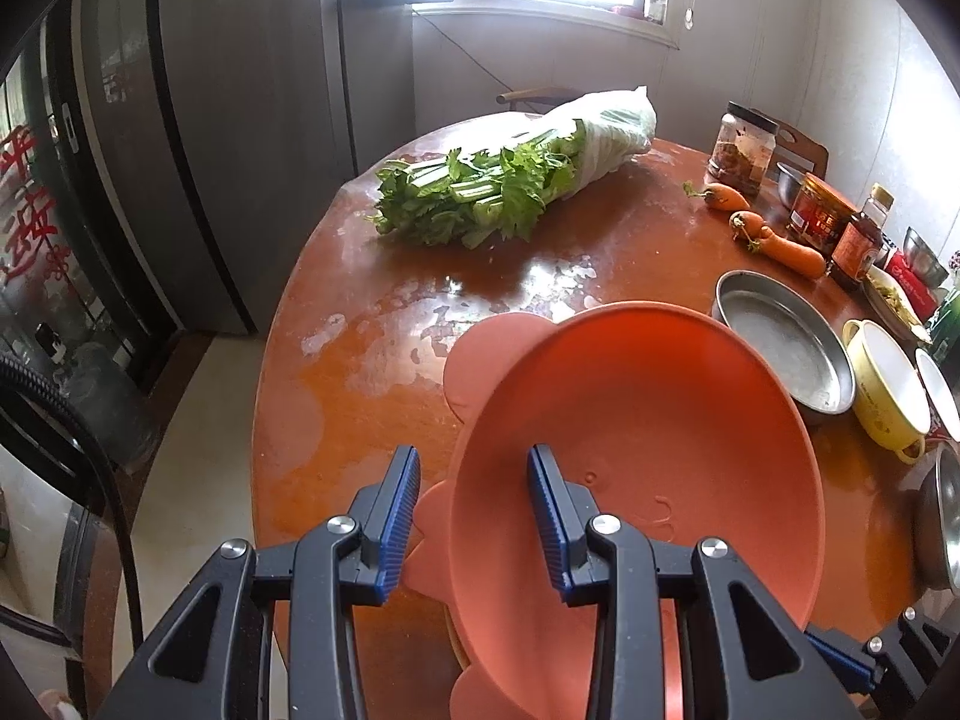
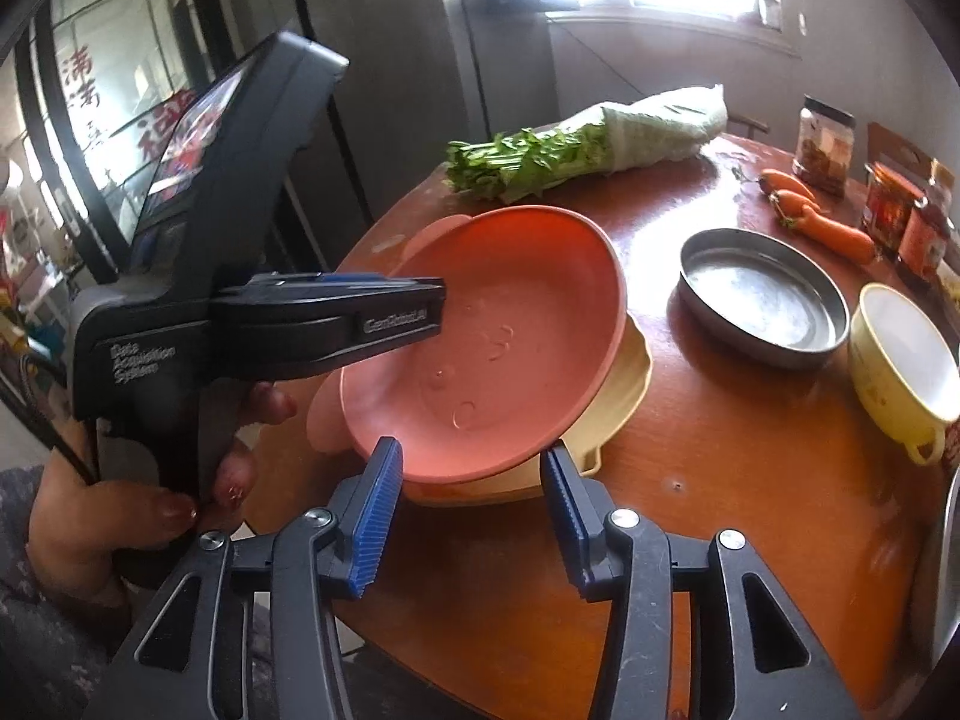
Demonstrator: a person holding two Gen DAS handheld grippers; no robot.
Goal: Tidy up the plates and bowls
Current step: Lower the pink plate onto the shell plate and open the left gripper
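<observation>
The right gripper point(image 2: 471, 462) is released. Its blue pads stand apart on either side of the near rim of the orange bowl point(image 2: 510, 330), and no contact is seen. The bowl is located at the near-left edge of the round table point(image 2: 720, 480). It is tilted and propped on a pale yellow plate point(image 2: 630, 384), whose rim projects on the right and near sides.

The left gripper point(image 2: 441, 306) is held by a hand point(image 2: 120, 516) and enters from the left, beyond the table edge. It is clenched on the bowl's left rim. In the left wrist view one pad is set outside against the pale ear and the other inside the wall. A second pale ear is seen at the bowl's far side.

Bare tabletop is available directly to the right of the stacked pair, up to a shallow metal pan point(image 2: 762, 294). A yellow handled bowl point(image 2: 900, 360) is placed just beside the pan, near the right edge. The rim of a steel bowl point(image 1: 942, 528) is cut off by the frame at the right.

Beyond the orange bowl, an open strip of worn tabletop is left before a wrapped bunch of celery point(image 2: 540, 159) lying across the far side. Carrots point(image 2: 834, 234) and jars point(image 2: 825, 144) are lined along the far-right edge. A dark cabinet point(image 1: 198, 150) stands beyond the left edge.
</observation>
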